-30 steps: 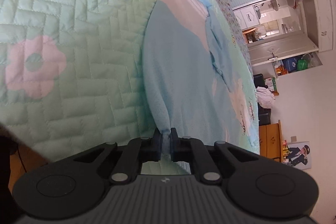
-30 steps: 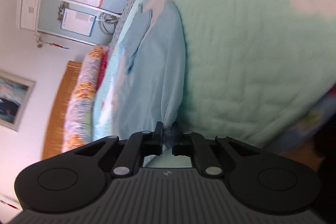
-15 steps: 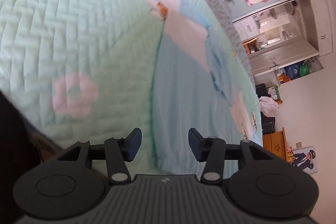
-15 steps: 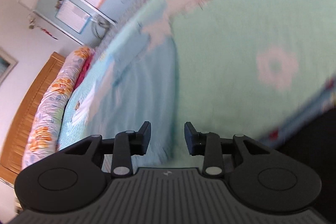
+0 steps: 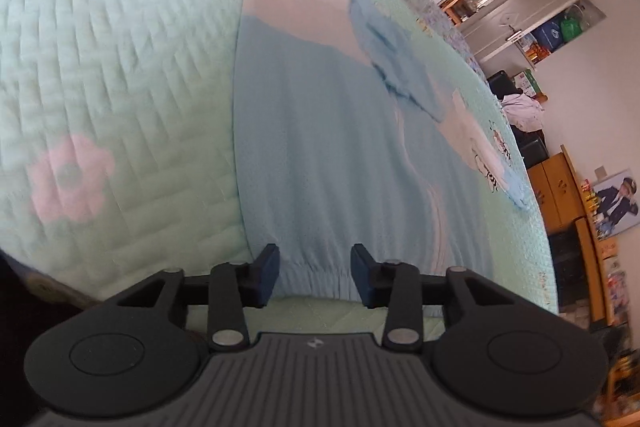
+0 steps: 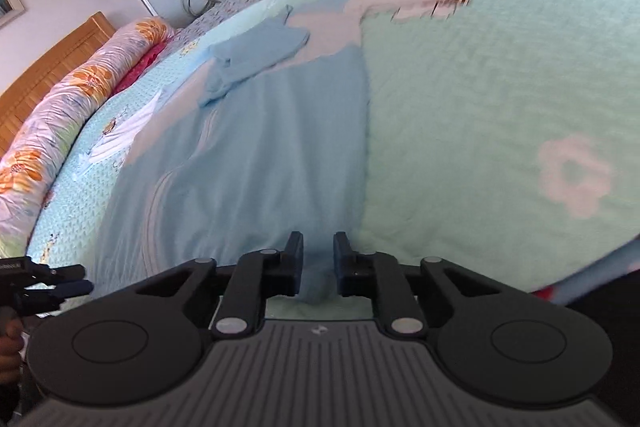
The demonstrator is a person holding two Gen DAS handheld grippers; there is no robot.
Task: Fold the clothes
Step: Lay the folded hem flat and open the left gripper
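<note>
Blue garment [image 5: 320,155] lies flat on the quilted bed [image 5: 120,67], both claws having just let go of its hem, left gripper [image 5: 315,275] wide, right gripper [image 6: 318,263] narrowly parted, ready for the next fold.

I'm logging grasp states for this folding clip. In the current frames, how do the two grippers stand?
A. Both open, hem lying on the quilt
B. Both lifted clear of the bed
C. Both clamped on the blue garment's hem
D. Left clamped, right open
A: the left gripper and right gripper each show a gap between their fingers, and the blue garment lies flat on the quilt, its hem unpinched.
</note>
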